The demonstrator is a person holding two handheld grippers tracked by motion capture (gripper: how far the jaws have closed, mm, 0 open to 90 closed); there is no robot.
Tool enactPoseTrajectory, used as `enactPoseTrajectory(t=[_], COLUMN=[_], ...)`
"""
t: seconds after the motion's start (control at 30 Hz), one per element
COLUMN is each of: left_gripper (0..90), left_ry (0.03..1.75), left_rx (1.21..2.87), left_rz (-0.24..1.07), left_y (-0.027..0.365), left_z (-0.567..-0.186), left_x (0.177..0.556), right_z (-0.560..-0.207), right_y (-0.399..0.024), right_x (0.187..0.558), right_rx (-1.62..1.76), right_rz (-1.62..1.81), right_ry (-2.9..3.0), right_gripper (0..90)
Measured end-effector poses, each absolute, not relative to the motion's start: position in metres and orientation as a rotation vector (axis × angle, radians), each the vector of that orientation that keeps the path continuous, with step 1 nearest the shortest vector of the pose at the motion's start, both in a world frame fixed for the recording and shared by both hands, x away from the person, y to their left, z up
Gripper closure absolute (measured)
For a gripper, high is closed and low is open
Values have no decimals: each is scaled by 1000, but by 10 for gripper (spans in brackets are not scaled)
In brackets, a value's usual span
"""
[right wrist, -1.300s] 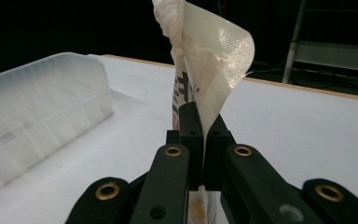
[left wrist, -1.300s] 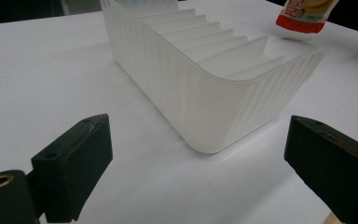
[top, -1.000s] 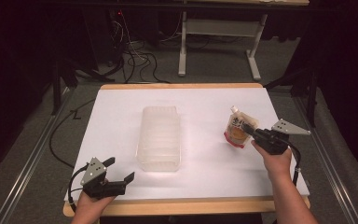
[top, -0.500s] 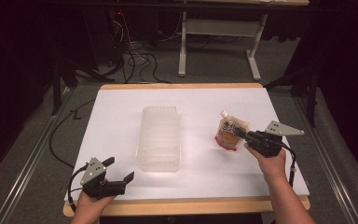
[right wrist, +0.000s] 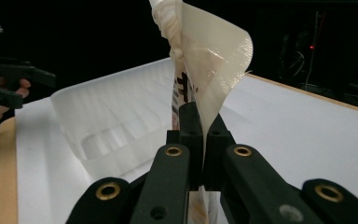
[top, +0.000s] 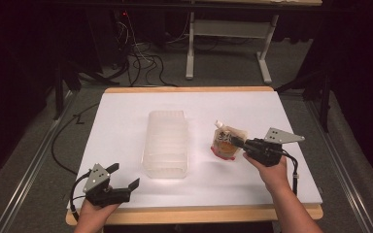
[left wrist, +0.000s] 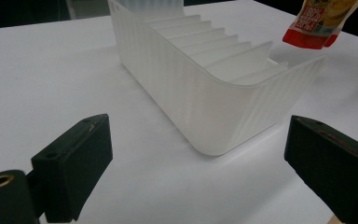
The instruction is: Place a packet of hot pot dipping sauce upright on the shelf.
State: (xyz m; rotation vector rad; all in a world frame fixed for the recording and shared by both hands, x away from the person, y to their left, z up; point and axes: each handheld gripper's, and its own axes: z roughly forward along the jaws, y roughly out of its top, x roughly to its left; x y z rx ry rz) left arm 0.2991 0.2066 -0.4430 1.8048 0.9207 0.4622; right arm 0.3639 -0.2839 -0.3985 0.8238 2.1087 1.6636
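High view: right gripper (top: 237, 143) pinches a pouch (top: 227, 142) above bare white table (top: 126, 121), right of the ribbed tray (top: 166, 143). Left gripper view: left gripper (left wrist: 205, 172) gapes wide before the tray (left wrist: 205, 93). Right gripper view: jaws clamp the pouch (right wrist: 200, 70).

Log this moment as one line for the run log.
right gripper: shut on pouch, lifted beside bin | left gripper: open, idle near table front edge | bin: holds nothing visible

Orange-and-red spouted pouch (top: 227, 142) aloft, right of translucent ribbed bin (top: 166, 143).
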Motion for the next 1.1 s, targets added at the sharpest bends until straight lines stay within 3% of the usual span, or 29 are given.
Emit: enactPoseTrajectory(t=[1.1], left_gripper=[80], left_ry=[914], left_rx=[1818], left_rz=[459], left_y=[208], left_z=[-443], left_x=[297], right_z=[-372], right_y=[-204], right_x=[373], right_rx=[603], right_rz=[1795], right_ry=[2201], right_gripper=[900])
